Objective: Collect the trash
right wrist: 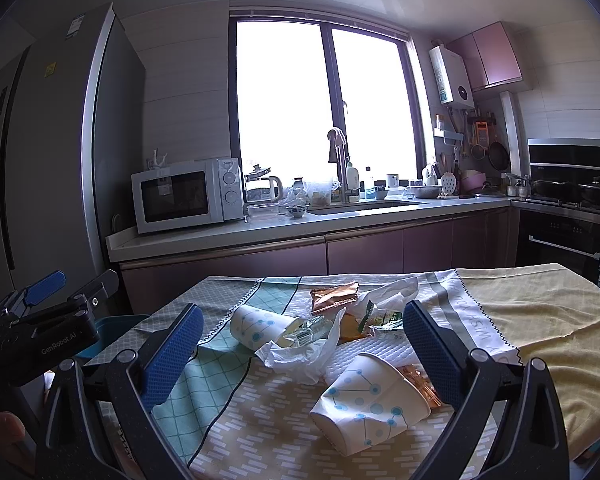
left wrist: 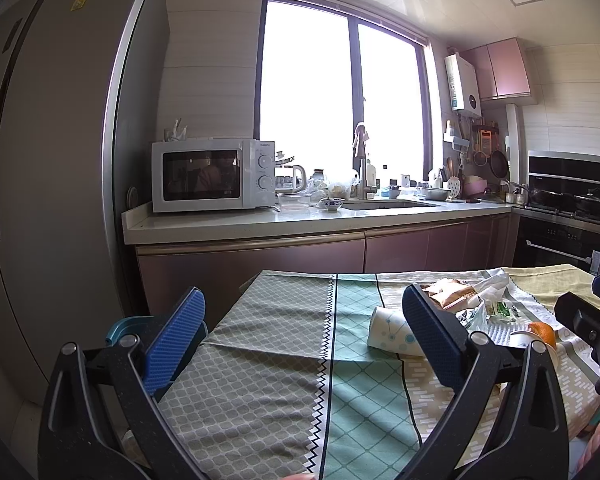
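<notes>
Trash lies on a table under a patterned cloth [right wrist: 260,432]. In the right wrist view a dotted paper cup [right wrist: 364,400] lies on its side just inside my right finger. A second cup [right wrist: 256,326], a crumpled white plastic bag [right wrist: 300,354], a copper wrapper [right wrist: 334,296] and a green wrapper [right wrist: 382,316] lie beyond it. My right gripper [right wrist: 302,354] is open above this pile and holds nothing. My left gripper [left wrist: 304,336] is open over the cloth, left of the far cup [left wrist: 392,332], and is empty.
A teal bin [right wrist: 112,328] stands at the table's left edge, below the left gripper [right wrist: 74,282]. A yellow cloth [right wrist: 540,312] covers the table's right part. Behind are a counter [left wrist: 300,220] with a microwave [left wrist: 212,176] and sink, and a tall fridge [left wrist: 52,160] on the left.
</notes>
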`<move>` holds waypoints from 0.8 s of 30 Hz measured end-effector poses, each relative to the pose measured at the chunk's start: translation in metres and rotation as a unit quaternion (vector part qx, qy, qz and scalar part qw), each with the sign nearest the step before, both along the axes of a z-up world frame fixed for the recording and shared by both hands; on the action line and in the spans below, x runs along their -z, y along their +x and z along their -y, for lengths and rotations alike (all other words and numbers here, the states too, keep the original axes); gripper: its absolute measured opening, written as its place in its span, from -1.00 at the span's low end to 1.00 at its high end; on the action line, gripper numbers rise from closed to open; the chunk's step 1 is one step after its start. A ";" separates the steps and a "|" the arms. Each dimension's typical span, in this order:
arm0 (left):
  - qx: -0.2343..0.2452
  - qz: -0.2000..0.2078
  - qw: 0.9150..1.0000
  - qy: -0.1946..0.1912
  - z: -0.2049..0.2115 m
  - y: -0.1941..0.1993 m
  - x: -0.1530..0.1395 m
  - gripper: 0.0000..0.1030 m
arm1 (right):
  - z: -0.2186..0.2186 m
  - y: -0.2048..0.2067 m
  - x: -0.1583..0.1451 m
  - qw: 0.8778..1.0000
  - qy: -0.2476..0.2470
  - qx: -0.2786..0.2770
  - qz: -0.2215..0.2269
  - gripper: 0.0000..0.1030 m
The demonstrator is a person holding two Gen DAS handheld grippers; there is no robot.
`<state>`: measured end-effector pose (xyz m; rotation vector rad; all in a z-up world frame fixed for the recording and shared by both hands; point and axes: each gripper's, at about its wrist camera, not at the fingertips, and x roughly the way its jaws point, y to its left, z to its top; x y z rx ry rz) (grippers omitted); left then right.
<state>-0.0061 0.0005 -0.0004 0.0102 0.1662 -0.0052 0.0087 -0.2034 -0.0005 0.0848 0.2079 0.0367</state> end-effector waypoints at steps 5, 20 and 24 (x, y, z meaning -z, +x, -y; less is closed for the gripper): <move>0.001 -0.002 1.000 -0.001 0.001 0.001 0.001 0.89 | 0.000 0.000 0.000 1.000 0.001 -0.001 -0.002 0.88; 0.008 -0.010 1.000 0.001 0.004 0.008 0.009 0.89 | 0.004 0.001 0.002 1.000 0.008 -0.006 -0.007 0.88; 0.015 -0.016 1.000 0.003 0.006 0.011 0.009 0.89 | 0.009 0.005 0.006 1.000 0.011 -0.008 -0.018 0.88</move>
